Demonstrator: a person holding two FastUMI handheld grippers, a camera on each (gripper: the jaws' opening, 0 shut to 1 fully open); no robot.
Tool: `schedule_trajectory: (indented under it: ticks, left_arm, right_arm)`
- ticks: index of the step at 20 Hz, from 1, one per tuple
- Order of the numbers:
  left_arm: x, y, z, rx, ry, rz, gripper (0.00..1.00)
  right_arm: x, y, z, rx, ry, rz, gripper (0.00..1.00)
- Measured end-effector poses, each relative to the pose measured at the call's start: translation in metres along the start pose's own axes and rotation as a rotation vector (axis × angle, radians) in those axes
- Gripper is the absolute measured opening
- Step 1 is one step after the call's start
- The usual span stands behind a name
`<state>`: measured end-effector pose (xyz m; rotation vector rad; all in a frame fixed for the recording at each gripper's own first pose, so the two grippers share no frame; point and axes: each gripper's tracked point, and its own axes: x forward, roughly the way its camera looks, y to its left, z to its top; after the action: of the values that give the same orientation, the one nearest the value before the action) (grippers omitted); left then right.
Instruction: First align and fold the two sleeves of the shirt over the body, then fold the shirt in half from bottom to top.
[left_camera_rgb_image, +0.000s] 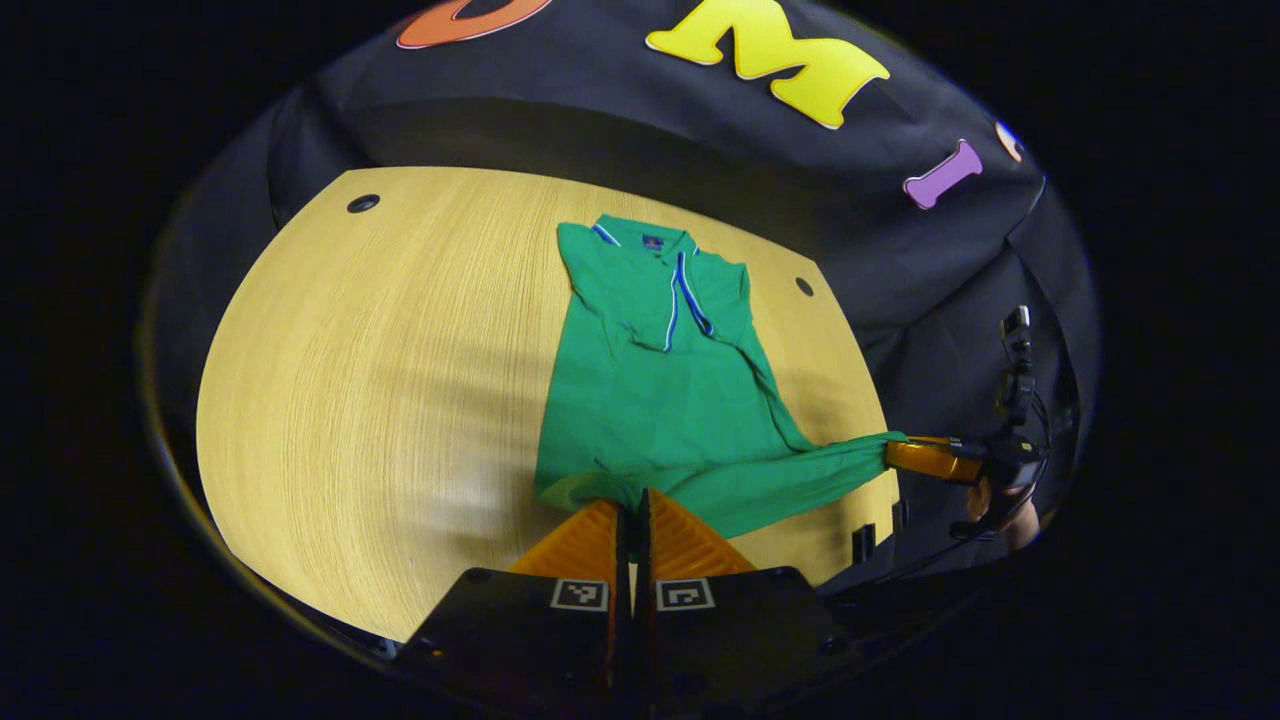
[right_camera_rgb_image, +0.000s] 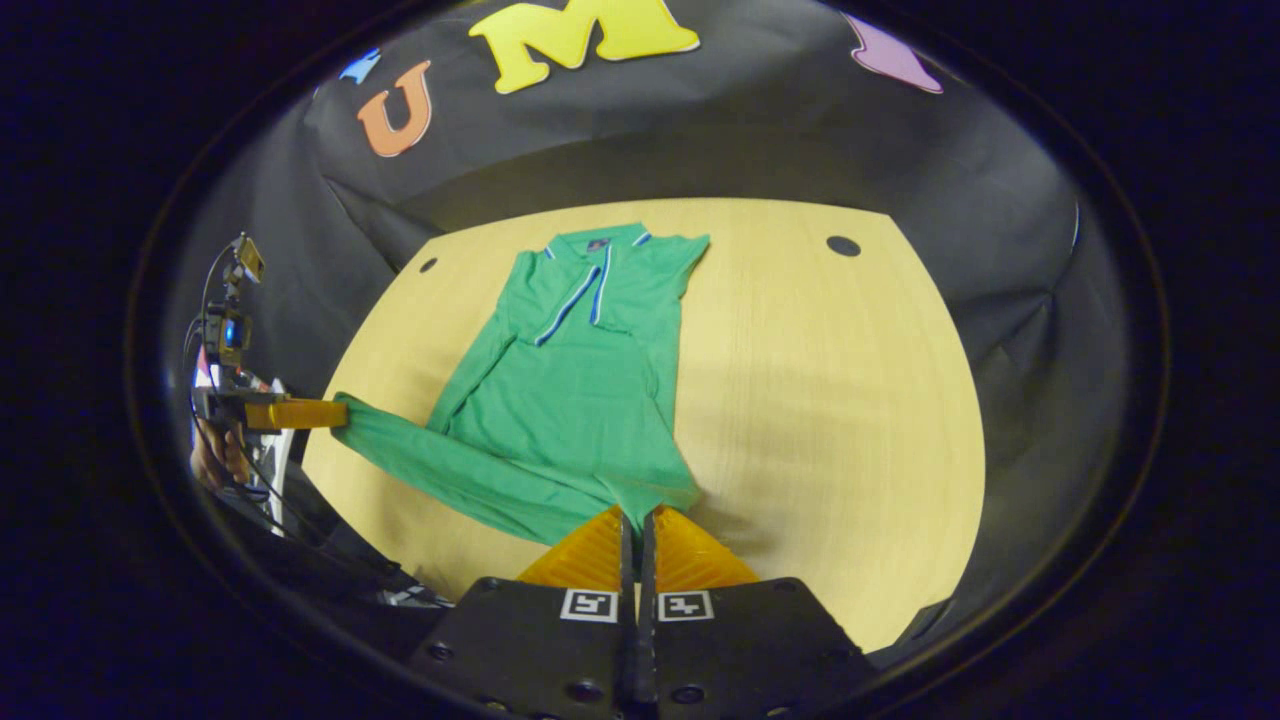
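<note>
Left gripper view: the left gripper (left_camera_rgb_image: 632, 500) and right gripper (left_camera_rgb_image: 900, 455) each pinch the shirt (left_camera_rgb_image: 650, 400) hem. Lift both corners evenly toward the far collar (left_camera_rgb_image: 640, 238)

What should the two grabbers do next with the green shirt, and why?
Probably lift the hem and carry it toward the collar. Both sleeves look folded over the shirt, and the left gripper and right gripper each pinch a bottom corner.

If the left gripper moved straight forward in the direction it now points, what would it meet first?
Probably the green shirt itself: the left gripper already grips its bottom hem, and the body lies directly ahead on the table, toward the collar. Depth is uncertain.
</note>
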<state>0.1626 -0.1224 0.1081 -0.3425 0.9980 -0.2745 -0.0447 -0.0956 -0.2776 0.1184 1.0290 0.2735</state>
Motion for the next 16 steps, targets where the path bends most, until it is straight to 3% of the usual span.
schedule_trajectory:
  ticks: [16]
  left_arm:
    - [0.012,-0.006,0.172,0.055,-0.312,0.034,0.03]
  right_arm:
    - [-0.002,-0.003,0.162,0.019,-0.254,-0.026,0.0]
